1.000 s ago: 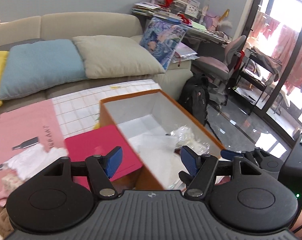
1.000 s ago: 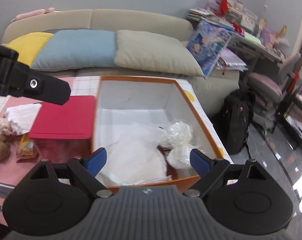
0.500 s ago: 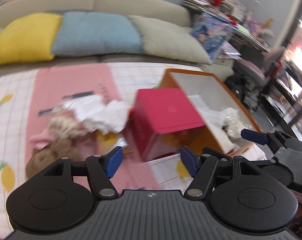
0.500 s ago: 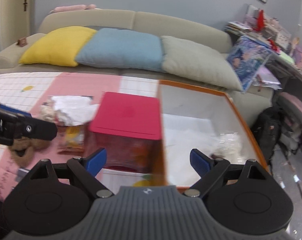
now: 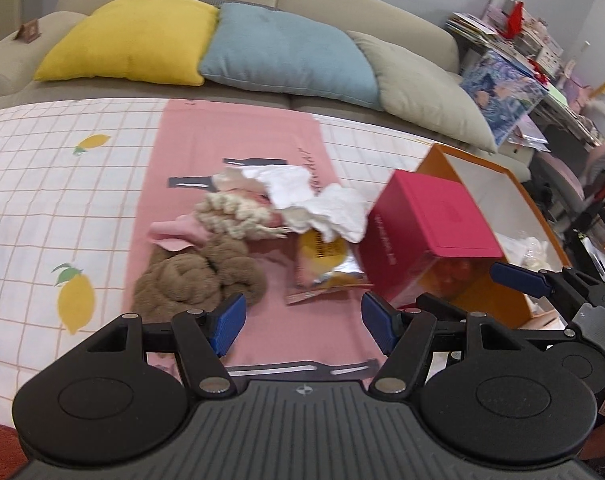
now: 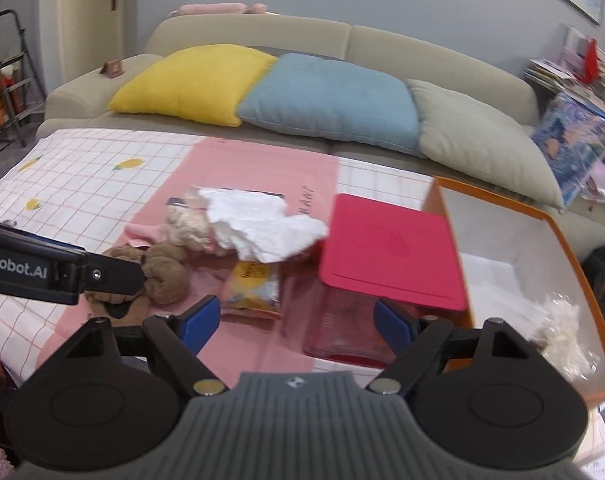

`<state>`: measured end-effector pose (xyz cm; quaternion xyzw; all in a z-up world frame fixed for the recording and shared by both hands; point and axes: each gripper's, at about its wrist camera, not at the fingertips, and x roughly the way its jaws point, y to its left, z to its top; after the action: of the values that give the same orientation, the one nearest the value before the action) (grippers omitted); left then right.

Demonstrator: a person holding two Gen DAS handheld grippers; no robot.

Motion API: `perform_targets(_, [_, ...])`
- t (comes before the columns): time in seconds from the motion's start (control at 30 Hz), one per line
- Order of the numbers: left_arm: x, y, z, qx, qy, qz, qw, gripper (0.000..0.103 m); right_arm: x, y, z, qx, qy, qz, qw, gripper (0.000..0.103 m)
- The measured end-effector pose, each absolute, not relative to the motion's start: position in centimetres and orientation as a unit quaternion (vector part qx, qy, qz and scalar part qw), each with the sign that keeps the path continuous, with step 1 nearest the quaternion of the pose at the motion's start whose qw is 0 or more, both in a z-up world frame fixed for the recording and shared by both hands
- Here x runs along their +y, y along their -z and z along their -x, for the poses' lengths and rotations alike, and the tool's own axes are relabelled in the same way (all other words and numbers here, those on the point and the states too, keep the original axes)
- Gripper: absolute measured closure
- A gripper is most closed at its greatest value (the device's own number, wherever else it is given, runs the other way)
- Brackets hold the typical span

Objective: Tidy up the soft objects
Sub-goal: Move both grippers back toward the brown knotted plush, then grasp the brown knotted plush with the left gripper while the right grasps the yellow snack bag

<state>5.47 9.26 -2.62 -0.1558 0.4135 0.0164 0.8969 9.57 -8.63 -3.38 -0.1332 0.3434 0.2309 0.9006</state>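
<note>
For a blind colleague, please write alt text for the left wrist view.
The open left gripper hovers above a pink mat holding a brown plush, white cloth and a snack packet. A red box and an orange box stand to the right.

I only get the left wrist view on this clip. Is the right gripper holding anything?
Observer: No. The right wrist view shows the right gripper open, with nothing between its fingers.
Operator: What's inside the orange box?
Observer: A white fluffy bundle in clear wrap lies by the right wall of the orange box.
Operator: Is the left gripper touching the plush?
Observer: Seen side-on, the left gripper overlaps the brown plush; I cannot tell if they touch.
</note>
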Motion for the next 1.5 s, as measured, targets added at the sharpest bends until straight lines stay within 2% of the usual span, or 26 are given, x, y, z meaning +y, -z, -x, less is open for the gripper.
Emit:
perform_targets(0.4, [13.2, 5.7, -5.0, 0.417, -0.071, 0.161, 0.892, 0.025, -4.1, 7.0, -9.9, 0.352, -0.287, 0.173, 0.874, 0.041])
perform_targets(0.57, [13.6, 6.7, -5.8, 0.419, -0.075, 0.099, 0.899, 0.024, -3.0, 8.0, -10.2, 0.355, -0.304, 0.188, 0.864, 0.047])
perform_targets(0.87, [13.5, 9.1, -8.3, 0.414, -0.037, 0.003, 0.91, 0.023, -0.9, 10.2, -11.6, 0.335, -0.312, 0.256, 0.852, 0.047])
perform_targets(0.97, [13.4, 10.1, -9.0, 0.421, -0.037, -0.021, 0.906, 0.023, -0.2, 11.0, -11.9, 0.318, -0.305, 0.29, 0.849, 0.044])
perform_targets(1.07, [13.5, 10.8, -9.6, 0.428, -0.036, -0.025, 0.903, 0.022, 0.6, 11.8, -12.4, 0.304, -0.295, 0.327, 0.845, 0.031])
perform_targets(1.27, [13.6, 12.2, -10.3, 0.445, -0.041, -0.022, 0.894, 0.02, 2.3, 14.0, -13.2, 0.289, -0.281, 0.387, 0.829, 0.029])
perform_targets(1.33, [13.6, 12.4, -10.2, 0.446, -0.042, -0.021, 0.894, 0.02, 2.3, 14.5, -13.7, 0.3, -0.278, 0.381, 0.829, 0.026])
perform_targets(1.37, [13.6, 12.4, -10.2, 0.446, -0.043, -0.018, 0.894, 0.02, 2.2, 14.7, -14.0, 0.305, -0.275, 0.373, 0.832, 0.021])
perform_targets(1.5, [13.7, 12.7, -10.2, 0.448, -0.046, -0.012, 0.893, 0.02, 2.5, 15.0, -14.7, 0.313, -0.267, 0.358, 0.838, 0.019])
